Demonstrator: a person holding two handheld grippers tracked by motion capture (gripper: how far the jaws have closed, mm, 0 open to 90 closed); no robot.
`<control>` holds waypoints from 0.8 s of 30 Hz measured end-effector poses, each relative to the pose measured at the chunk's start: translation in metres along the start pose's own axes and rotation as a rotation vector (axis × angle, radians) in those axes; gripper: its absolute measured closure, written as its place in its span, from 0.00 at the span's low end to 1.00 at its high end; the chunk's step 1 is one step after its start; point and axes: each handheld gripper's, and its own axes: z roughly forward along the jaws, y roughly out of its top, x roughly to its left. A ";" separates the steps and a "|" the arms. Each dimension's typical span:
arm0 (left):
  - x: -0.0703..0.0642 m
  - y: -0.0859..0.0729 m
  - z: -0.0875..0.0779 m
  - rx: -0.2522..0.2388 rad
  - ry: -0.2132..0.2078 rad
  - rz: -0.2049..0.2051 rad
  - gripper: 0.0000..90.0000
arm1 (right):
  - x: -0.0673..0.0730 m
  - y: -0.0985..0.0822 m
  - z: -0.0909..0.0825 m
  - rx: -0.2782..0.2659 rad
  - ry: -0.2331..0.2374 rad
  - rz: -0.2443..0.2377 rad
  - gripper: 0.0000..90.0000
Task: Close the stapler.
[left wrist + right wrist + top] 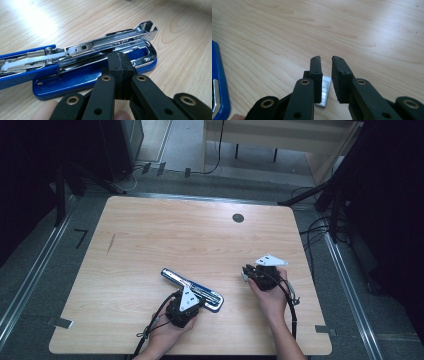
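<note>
A blue stapler (175, 278) lies swung open on the wooden table (150, 230), its chrome staple channel (110, 41) raised over the blue base (82, 80). My left gripper (199, 301) is shut with nothing between its pads, its tip (121, 65) against the near edge of the base. To the right, my right gripper (246, 273) points left, low over the table. Its jaws (326, 68) stand slightly apart, and a short silver strip of staples (325, 91) sits beside the left pad, with no pad pressing on it. The stapler's blue edge (217, 82) lies at the left of the right gripper view.
A dark round grommet (238, 218) sits near the table's far edge, and a thin dark mark (111, 243) at mid left. Cables trail from both grippers off the near edge. Stands and cables (320, 227) surround the table on the floor.
</note>
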 end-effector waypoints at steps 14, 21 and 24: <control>0.000 0.000 0.000 0.000 -0.004 0.001 1.00 | -0.002 -0.011 -0.001 0.050 -0.043 0.028 0.88; 0.001 0.000 0.000 0.001 -0.005 0.000 1.00 | 0.001 -0.014 0.001 0.051 -0.028 0.057 0.85; 0.001 0.000 0.000 0.001 -0.005 0.000 1.00 | 0.002 -0.015 0.001 0.061 -0.035 0.067 0.84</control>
